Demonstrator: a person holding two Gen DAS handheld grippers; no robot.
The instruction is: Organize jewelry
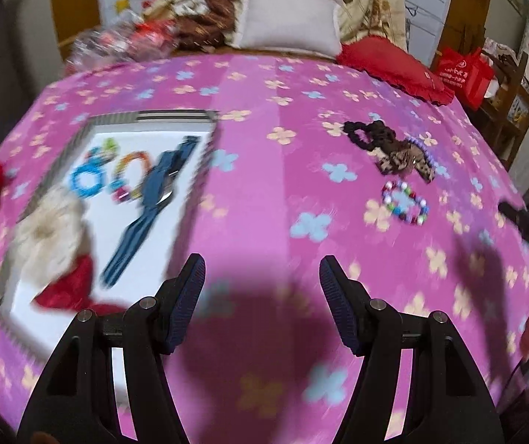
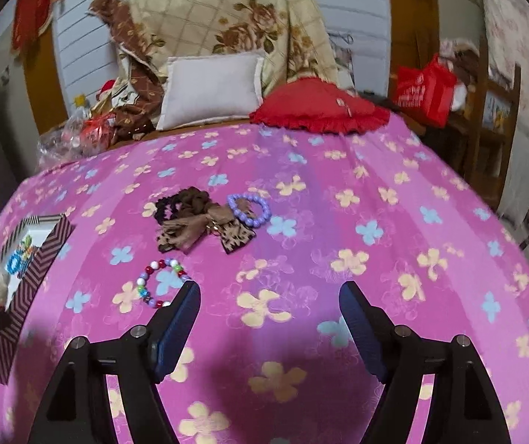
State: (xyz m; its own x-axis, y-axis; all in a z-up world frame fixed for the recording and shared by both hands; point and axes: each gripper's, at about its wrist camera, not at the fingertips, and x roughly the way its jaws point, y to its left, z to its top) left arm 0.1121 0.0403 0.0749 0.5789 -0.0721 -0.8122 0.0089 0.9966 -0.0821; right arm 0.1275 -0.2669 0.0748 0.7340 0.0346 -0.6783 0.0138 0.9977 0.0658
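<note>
Both tools, left tool (image 1: 262,277) and right tool (image 2: 270,303), gape wide and empty. Loose jewelry, a multicolored bead bracelet (image 2: 160,283) and purple bracelet (image 2: 249,210), waits mid-bed, while sorted pieces fill the box (image 1: 205,170) near the bed's left edge.

The left gripper (image 1: 262,272) hangs spread and empty above the pink bedspread (image 1: 264,111), just beside the box (image 1: 205,170) holding a blue watch (image 1: 149,214).
</note>
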